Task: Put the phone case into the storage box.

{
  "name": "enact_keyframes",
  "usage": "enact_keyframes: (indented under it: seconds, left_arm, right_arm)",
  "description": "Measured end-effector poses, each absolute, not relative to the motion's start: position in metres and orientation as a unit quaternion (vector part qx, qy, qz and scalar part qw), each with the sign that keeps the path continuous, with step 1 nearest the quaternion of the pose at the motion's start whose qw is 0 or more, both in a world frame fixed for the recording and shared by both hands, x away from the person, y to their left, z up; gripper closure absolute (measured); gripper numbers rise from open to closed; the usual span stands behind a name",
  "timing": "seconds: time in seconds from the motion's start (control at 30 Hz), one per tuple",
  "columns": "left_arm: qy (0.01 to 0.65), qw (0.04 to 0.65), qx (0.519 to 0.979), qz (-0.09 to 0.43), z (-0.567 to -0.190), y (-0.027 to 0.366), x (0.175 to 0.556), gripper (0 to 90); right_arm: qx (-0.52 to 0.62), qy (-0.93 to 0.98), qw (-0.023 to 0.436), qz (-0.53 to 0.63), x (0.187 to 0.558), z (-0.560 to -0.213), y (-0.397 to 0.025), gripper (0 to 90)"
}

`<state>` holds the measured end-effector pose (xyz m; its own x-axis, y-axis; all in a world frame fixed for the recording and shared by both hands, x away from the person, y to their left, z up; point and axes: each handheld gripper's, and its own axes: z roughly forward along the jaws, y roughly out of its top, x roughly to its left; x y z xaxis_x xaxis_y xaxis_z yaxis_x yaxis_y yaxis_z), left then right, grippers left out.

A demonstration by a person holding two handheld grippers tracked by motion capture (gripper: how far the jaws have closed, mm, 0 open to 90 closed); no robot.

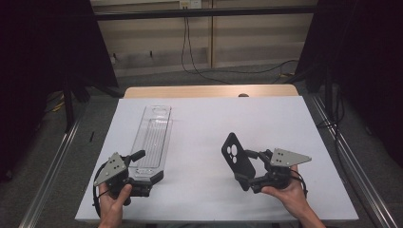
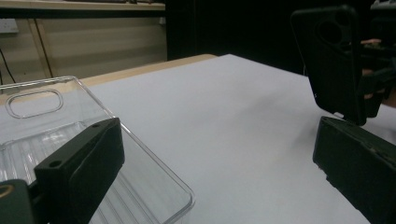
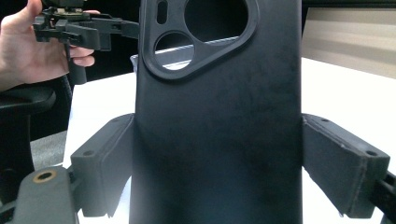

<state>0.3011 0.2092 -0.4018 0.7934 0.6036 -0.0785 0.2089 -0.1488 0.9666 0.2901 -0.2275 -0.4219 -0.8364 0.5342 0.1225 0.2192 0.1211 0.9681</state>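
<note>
The right gripper (image 1: 251, 172) held a black phone case (image 1: 237, 156) by its long sides, jaws pinched on it just below the middle, as the right gripper view made plain (image 3: 215, 140). The case stood upright above the near right part of the bench (image 1: 285, 123), its camera cutout at the top and its long axis roughly vertical; whether its lower end touched the bench could not be told.

The left gripper (image 1: 142, 166) sat at the near left of the bench with its jaws spread wide around the near end of a clear plastic case (image 1: 153, 137), not closed on it. That clear case lay flat, its long axis running from the near edge toward the far edge, its cutout at the far end.

The two cases were well apart, with bare white bench between them and nothing standing in the way. From the left gripper, the black case (image 2: 334, 60) lay across to the right. Any bringing together probably fell to the right gripper carrying its case leftward.
</note>
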Motion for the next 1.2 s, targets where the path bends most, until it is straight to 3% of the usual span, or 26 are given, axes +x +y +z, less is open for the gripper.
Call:
enact_keyframes:
  seconds: [0.6, 1.2]
  left_arm:
    - [0.213, 0.590, 0.771, 0.104, -0.395, 0.143, 0.326, 5.8]
    - [0.121, 0.594, 0.794, 0.042, -0.377, 0.113, 0.336, 5.3]
  right_arm:
    - [0.241, 0.740, 0.113, 0.617, 0.292, -0.422, -0.220, 14.1]
    - [0.217, 0.754, 0.104, 0.611, 0.293, -0.424, -0.220, 14.1]
